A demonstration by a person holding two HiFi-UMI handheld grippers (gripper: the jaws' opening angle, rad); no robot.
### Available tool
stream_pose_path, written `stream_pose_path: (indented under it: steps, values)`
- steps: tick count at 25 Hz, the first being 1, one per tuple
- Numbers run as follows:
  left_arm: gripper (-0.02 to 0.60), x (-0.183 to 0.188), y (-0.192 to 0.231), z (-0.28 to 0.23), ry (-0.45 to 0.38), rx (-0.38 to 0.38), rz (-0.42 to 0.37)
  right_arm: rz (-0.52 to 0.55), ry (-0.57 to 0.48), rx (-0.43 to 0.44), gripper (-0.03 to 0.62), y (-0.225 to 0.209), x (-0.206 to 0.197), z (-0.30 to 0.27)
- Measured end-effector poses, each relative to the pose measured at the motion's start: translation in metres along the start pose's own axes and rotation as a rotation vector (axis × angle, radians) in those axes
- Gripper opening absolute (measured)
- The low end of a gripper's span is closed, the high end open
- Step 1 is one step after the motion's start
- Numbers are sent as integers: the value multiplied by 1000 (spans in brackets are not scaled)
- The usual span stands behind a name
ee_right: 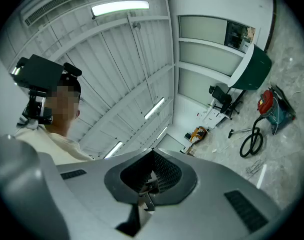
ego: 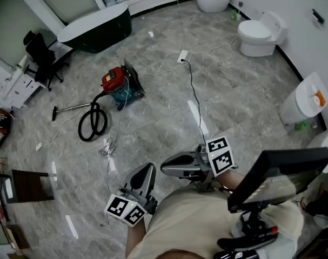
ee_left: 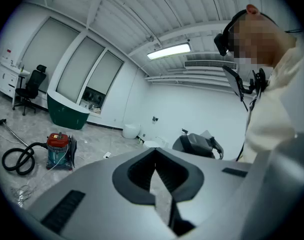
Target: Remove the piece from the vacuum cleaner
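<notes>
1. Grey marble flooring (ego: 245, 85) is stretching across a room with toilets (ego: 256, 34) and a dark bathtub (ego: 96, 28).
2. Red-lidded vacuum cleaner (ego: 116, 85) is sitting upper left of centre, black hose (ego: 92, 122) coiling beside it.
3. Left gripper (ego: 147, 167) and right gripper (ego: 165, 169) are hovering at bottom centre, well apart from it, jaws closed together, holding nothing.

A dark green bathtub (ego: 96, 28) stands between a black office chair (ego: 40, 53) and a white toilet (ego: 259, 35).

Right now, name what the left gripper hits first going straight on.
Way looks free: left gripper aims over the floor toward a toilet at the far wall; depth unclear.
</notes>
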State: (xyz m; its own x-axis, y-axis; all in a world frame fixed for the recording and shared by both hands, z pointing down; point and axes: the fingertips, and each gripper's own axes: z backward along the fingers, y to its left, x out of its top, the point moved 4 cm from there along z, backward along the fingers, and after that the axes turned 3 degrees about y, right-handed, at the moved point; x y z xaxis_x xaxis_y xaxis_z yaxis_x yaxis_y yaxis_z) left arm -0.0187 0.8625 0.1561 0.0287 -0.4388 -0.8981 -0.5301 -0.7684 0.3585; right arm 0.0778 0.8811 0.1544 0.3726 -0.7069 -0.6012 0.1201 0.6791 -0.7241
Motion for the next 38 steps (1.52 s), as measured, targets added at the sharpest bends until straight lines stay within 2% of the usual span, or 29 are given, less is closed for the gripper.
stream_pose_path:
  steps: [5, 9, 12, 16, 22, 25, 27, 30, 38]
  values:
    - [3, 6, -9, -34, 10, 19, -6, -6, 24, 38, 2, -3, 21, 22]
    - [3, 18, -14, -57, 36, 9, -25, 14, -1, 54, 2, 3, 38, 39]
    - [3, 25, -16, -82, 35, 38, -50, 25, -7, 58, 2, -6, 52, 65]
    - [3, 30, -12, -91, 26, 88, -55, -11, -26, 81, 2, -21, 64, 83]
    - [3, 35, 2, -100, 30, 113, -68, -17, -72, 104, 2, -31, 79, 94]
    - [3, 41, 12, -97, 13, 122, -75, -59, -101, 140, 2, -36, 84, 88]
    - [3, 43, 23, -94, 6, 128, -66, -59, -72, 140, 2, -40, 86, 78]
    - [3, 45, 46, -88, -6, 134, -41, -48, -25, 113, 2, -50, 89, 61]
    - [3, 70, 125, -58, -59, 119, -15, -51, -7, 34, 2, -96, 112, -12]
